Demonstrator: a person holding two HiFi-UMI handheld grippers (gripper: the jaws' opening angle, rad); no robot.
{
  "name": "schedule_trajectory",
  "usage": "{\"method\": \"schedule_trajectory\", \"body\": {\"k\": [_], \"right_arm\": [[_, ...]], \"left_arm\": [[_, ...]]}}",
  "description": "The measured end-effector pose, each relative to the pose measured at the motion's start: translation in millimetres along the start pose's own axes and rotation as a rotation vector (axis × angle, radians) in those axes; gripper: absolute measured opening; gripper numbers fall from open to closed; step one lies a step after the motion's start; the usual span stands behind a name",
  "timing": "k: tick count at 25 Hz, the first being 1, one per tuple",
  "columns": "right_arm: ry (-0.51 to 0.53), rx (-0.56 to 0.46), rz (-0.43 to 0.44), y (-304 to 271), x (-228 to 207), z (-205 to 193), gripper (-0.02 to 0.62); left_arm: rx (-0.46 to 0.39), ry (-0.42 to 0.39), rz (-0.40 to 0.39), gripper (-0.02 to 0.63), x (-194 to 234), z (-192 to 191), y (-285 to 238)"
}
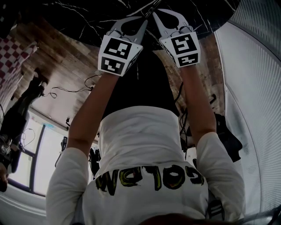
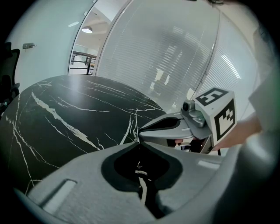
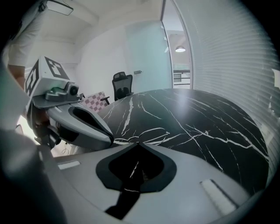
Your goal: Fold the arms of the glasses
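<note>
Fingers (image 1: 130, 20) of the left gripper (image 1: 144, 22) are pressed tip to tip in the head view, and the right gripper (image 1: 154, 16) is closed the same way. Both tips sit close together over the near edge of the black marble table (image 1: 79, 13). The left gripper view shows its jaws meeting with nothing between them, the right gripper just beside. The right gripper view shows its jaws together and empty, with an office chair (image 3: 121, 85) beyond the table's far edge. No view lets me place the glasses.
</note>
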State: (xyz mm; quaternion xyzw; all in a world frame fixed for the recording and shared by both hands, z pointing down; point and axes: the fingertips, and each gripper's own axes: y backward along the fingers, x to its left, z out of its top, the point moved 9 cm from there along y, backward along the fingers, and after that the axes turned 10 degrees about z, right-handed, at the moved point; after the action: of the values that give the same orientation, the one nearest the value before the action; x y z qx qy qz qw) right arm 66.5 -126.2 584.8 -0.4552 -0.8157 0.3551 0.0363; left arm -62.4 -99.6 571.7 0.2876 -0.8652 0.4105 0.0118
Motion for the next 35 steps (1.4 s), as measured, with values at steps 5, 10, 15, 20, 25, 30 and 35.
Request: {"method": "schedule_trajectory", "body": {"k": [5,10,15,20,25,30,35], "right_arm": [[0.004,-0.015,-0.027,17,-1,1,0.008],[0.000,-0.045,-0.078,52,2,-10,0.024],[0.066,-0.025,-0.098,68,24,-29,0.164],[0.113,0.038,-0.112,59,33,-43,0.198],[0.132,0.060,-0.153,51,23,-41,0.204],[0.128,0.059,-0.176,48,12,-34,0.204],[0.121,0.061,-0.186,44,2,-30,0.204]], "left_arm": [[-0.009,0.005,0.018,0.005,3,1,0],[-0.009,-0.001,0.027,0.005,5,2,-1],[-0.006,-0.003,0.036,0.005,7,3,0],[-0.004,-0.006,0.039,0.005,11,5,-2],[0.006,-0.015,0.033,0.005,10,6,-1],[0.019,-0.027,0.013,0.005,6,4,1],[0.033,-0.045,-0.011,0.005,-3,1,1]]}}
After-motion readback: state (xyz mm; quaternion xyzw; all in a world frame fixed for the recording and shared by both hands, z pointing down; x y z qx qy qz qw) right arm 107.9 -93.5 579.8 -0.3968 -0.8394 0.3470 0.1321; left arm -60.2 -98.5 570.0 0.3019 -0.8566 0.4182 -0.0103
